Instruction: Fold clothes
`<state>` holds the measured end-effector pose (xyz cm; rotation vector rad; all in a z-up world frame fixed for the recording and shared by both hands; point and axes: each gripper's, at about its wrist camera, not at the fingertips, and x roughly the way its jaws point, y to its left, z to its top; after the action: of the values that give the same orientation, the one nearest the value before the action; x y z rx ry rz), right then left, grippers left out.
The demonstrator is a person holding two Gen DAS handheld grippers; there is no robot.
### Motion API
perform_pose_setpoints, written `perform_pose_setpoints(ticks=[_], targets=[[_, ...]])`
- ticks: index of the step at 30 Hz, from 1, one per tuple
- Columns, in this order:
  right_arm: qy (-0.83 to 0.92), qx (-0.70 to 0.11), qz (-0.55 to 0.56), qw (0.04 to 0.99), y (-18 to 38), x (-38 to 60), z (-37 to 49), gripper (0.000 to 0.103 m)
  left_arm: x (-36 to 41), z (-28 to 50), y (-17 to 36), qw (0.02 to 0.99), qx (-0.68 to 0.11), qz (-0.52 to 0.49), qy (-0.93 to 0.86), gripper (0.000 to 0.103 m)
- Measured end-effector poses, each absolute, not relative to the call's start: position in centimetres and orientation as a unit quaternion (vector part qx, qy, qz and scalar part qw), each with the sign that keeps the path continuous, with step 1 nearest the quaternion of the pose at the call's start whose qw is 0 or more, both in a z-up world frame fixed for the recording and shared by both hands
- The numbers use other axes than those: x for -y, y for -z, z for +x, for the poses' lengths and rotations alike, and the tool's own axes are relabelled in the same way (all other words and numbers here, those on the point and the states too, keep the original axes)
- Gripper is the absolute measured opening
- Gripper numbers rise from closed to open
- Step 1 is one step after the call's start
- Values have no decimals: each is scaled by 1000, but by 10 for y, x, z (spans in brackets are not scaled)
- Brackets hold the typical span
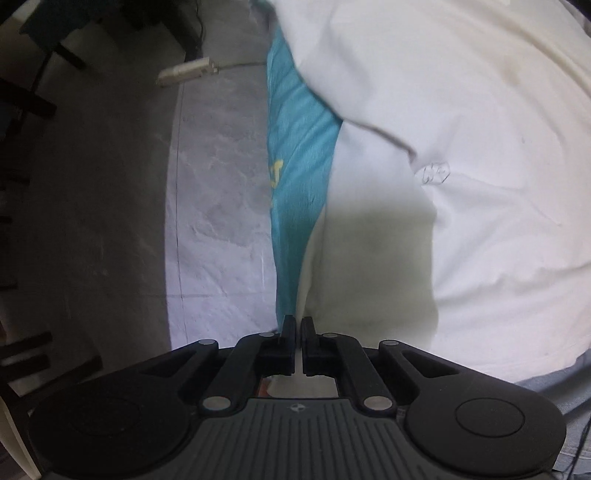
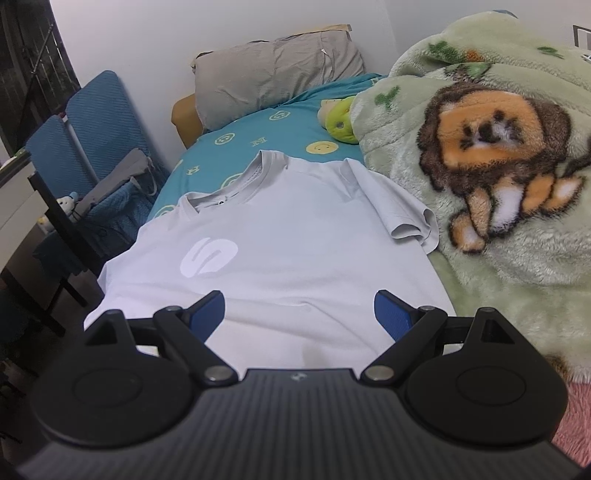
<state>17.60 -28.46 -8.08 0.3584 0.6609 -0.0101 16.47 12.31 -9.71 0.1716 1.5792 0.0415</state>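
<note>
Left tongs [image 1: 298, 325] pinch my white T-shirt's [image 2: 295, 240] edge (at the bed's side) — right tongs [image 2: 299, 308] gape wide above it, holding nothing.

Bedroom clutter around the bed

Teal bedsheet [image 2: 236, 147] with smiley and letter prints, a wrinkly grey pillow [image 2: 277, 77] propped against the white wall [image 2: 155, 33], and a small green plush toy [image 2: 341, 120] tucked just beside a fuzzy green lion blanket [image 2: 491, 158] heaped on the right. Blue folding chair [image 2: 88, 125] stands left of the bed with a grey bag [image 2: 118, 177] hanging on it. Down on the grey marbled floor [image 1: 218, 206] there's a white power strip [image 1: 186, 71] near some dark furniture legs [image 1: 62, 51].
</note>
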Motion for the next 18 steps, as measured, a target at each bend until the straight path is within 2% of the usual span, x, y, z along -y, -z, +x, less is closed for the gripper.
perform_pose_setpoints(ticks=[1,2,4,6,8,10,11,18], targets=[[4,-323,175,930,81,284,176,89,-122,166,94,705,-705,78,-16,15],[3,-323,176,930,81,284,175,89,-121,167,91,710,-700,80,-14,19],[2,-320,176,931,79,284,175,89,-118,168,82,723,-685,88,-12,40],[3,-316,175,932,77,283,174,89,-113,167,70,747,-658,94,-7,54],[3,-312,171,934,75,282,173,89,-109,165,53,781,-618,94,6,59],[3,-309,168,936,73,282,172,89,-102,160,33,823,-561,88,21,77],[3,-308,167,937,72,282,171,89,-95,161,25,843,-531,87,22,81],[1,-292,151,944,65,278,164,89,-52,168,4,919,-387,55,40,90]])
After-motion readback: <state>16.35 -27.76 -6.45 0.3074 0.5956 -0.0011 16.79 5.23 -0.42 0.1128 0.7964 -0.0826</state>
